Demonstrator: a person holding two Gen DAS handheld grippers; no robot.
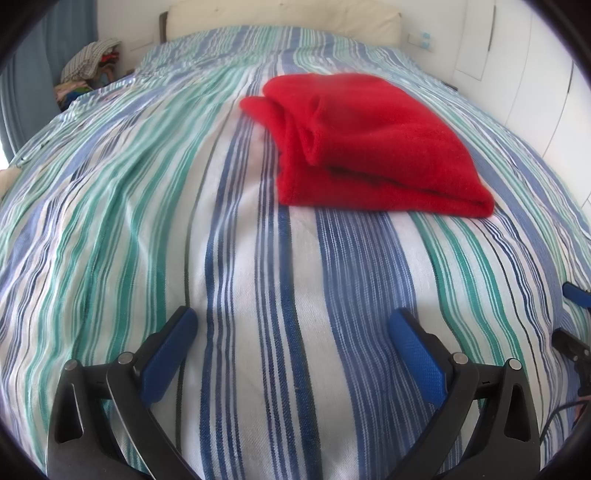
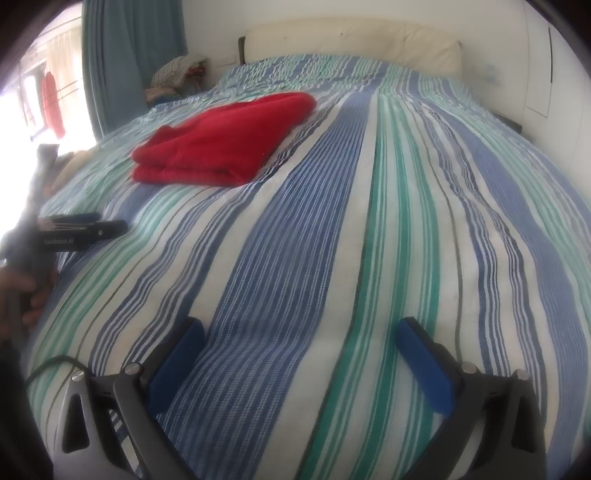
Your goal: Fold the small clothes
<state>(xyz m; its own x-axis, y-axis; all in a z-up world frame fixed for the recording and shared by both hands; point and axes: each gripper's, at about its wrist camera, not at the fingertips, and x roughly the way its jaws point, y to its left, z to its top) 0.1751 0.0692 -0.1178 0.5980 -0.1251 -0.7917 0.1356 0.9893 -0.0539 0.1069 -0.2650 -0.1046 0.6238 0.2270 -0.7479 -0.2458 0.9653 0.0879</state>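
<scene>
A folded red garment (image 1: pixel 369 147) lies on the striped bedspread (image 1: pixel 258 277), ahead and to the right in the left wrist view. In the right wrist view the red garment (image 2: pixel 221 144) lies ahead and to the left. My left gripper (image 1: pixel 291 317) is open and empty, low over the bedspread, well short of the garment. My right gripper (image 2: pixel 301 326) is open and empty too, over the bedspread (image 2: pixel 332 240), apart from the garment. The left gripper's body (image 2: pixel 74 232) shows at the left edge of the right wrist view, held by a hand.
A cream headboard (image 1: pixel 284 14) stands at the far end of the bed. A pile of clothes (image 1: pixel 92 62) sits at the far left beside a blue curtain (image 2: pixel 129 55). White wardrobe doors (image 1: pixel 535 74) run along the right. A cable (image 2: pixel 48 365) trails near the right gripper.
</scene>
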